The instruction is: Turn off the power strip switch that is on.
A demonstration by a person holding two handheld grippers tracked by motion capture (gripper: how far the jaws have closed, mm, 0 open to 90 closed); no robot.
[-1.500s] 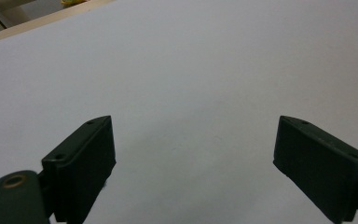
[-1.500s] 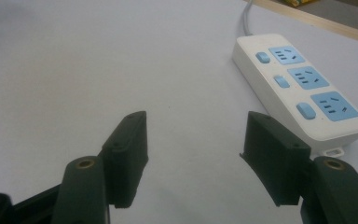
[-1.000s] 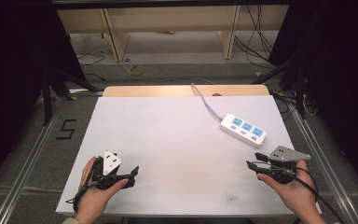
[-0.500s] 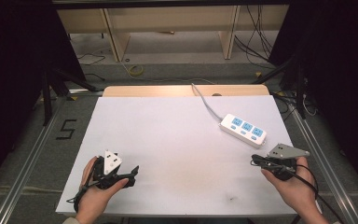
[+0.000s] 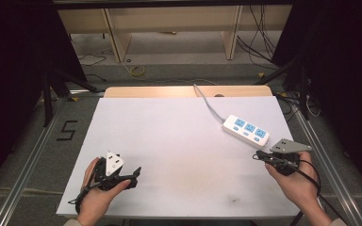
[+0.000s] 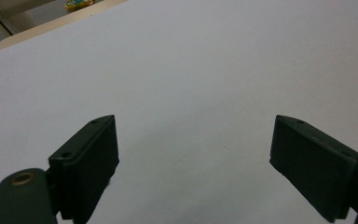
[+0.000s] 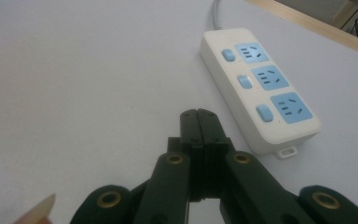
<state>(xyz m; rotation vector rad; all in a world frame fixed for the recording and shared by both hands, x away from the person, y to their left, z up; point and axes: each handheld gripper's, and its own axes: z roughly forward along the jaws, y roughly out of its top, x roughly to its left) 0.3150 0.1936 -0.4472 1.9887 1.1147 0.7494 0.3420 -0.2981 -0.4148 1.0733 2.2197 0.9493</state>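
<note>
A white power strip (image 5: 245, 130) with three blue sockets lies on the right part of the white table, its grey cord running to the far edge. In the right gripper view the power strip (image 7: 259, 86) lies just ahead and right of my right gripper (image 7: 199, 122), whose jaws are pressed together with nothing between them. In the high view my right gripper (image 5: 259, 157) is near the table's right edge, just in front of the strip. My left gripper (image 5: 134, 175) rests at the front left, and in the left gripper view my left gripper (image 6: 195, 149) stands wide open over bare table.
The white table top (image 5: 169, 141) has a wooden strip (image 5: 184, 90) along its far edge. Metal rails (image 5: 28, 155) run along both sides. Cables and shelf legs lie on the floor beyond the table.
My right gripper has drawn slightly forward and toward the power strip. The left hand has stayed put.
</note>
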